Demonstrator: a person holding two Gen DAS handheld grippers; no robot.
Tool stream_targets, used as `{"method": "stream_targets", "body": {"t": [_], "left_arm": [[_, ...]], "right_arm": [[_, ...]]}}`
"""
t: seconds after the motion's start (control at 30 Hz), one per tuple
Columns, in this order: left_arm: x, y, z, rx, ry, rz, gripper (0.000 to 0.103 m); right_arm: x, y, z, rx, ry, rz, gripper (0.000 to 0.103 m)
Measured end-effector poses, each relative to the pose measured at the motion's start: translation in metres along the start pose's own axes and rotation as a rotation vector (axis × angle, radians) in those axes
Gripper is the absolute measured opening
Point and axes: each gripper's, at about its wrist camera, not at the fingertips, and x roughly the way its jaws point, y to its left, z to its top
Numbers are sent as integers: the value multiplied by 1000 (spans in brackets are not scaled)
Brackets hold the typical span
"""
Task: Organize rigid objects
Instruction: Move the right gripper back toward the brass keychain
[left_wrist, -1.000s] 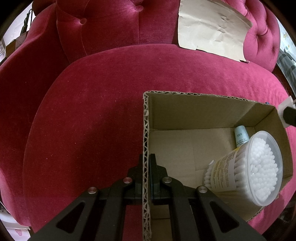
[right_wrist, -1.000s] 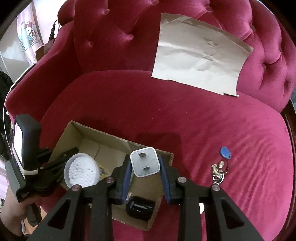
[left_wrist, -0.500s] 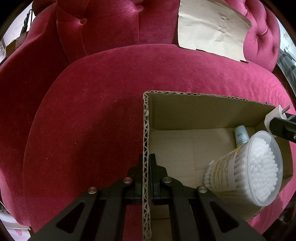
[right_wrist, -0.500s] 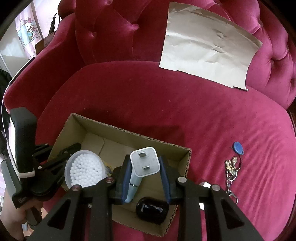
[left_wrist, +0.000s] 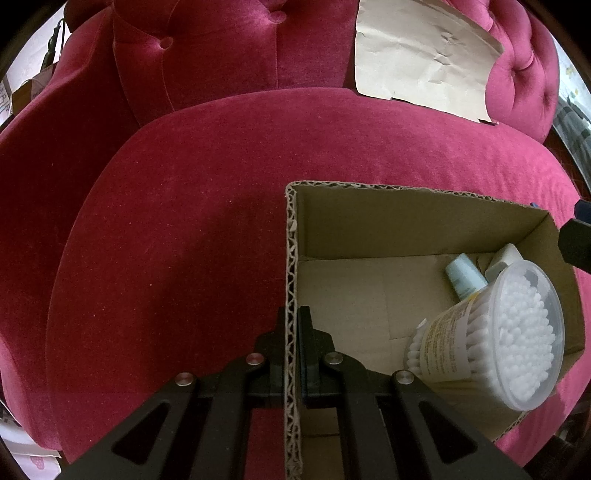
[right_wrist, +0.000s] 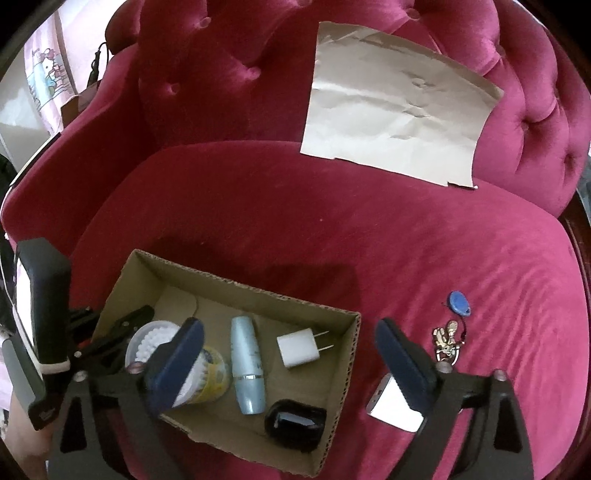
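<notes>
A cardboard box (right_wrist: 236, 284) sits on the red sofa seat. Inside lie a white plug adapter (right_wrist: 298, 349), a pale blue bottle (right_wrist: 246, 367), a tub of cotton swabs (right_wrist: 201, 373) and a black case (right_wrist: 295, 424). My right gripper (right_wrist: 290, 354) is open above the box, empty. My left gripper (left_wrist: 291, 325) is shut on the box's left wall (left_wrist: 291, 258); it also shows in the right wrist view (right_wrist: 122, 325). The swab tub (left_wrist: 495, 339), the bottle (left_wrist: 463, 277) and the adapter (left_wrist: 504, 258) show in the left wrist view.
A blue tag (right_wrist: 459, 303) and a keyring (right_wrist: 447, 338) lie on the seat right of the box. A silver flat object (right_wrist: 391, 406) lies under my right finger. A creased sheet of paper (right_wrist: 399, 118) leans on the backrest.
My right gripper opened and let go of the white plug adapter, which now lies in the box. The left gripper has kept its hold on the box wall.
</notes>
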Motion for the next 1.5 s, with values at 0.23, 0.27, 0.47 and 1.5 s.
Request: {"method": "stream_targets", "body": {"t": [0.23,0.27,0.47,1.5], "left_arm": [[0,0,0,0,0,0,3],[0,0,0,-1,0,0,3],[0,0,0,0,0,1,3],[0,-1,-1,-1,0,6,3]], "right_arm": [[3,-3,0,12,5,-12,103],[3,-4,0,13,5,-12,103],[-1,-10,-1,16,-5,-18,103],[-22,-90,-8,79,-41,-97,103]]}}
